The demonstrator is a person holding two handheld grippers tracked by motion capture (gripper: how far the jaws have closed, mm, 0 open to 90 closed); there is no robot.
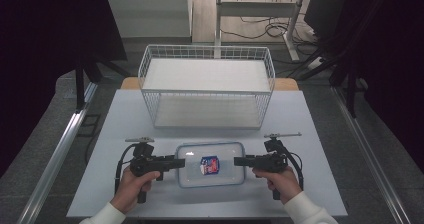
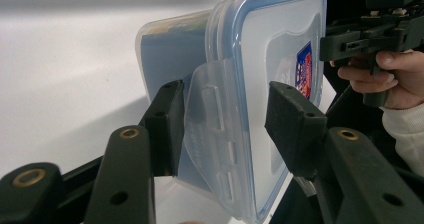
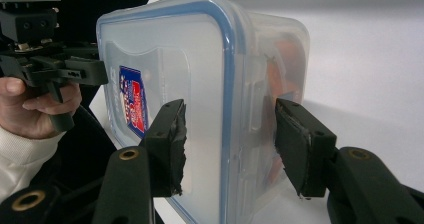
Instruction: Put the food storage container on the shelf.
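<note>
Standing at the far side of the white surface (image 1: pixel 125 114), a wire basket (image 1: pixel 206 85) sits well apart from the work. Nearer the person, a clear lidded box (image 1: pixel 211 164) with a blue seal lies flat between both grippers. Left gripper (image 2: pixel 225 121): fingers pinch the box's end latch, one on each side. Right gripper (image 3: pixel 230 144): fingers straddle the opposite lid edge; contact cannot be confirmed. A small blue-red label (image 1: pixel 209 165) marks the lid centre.
</note>
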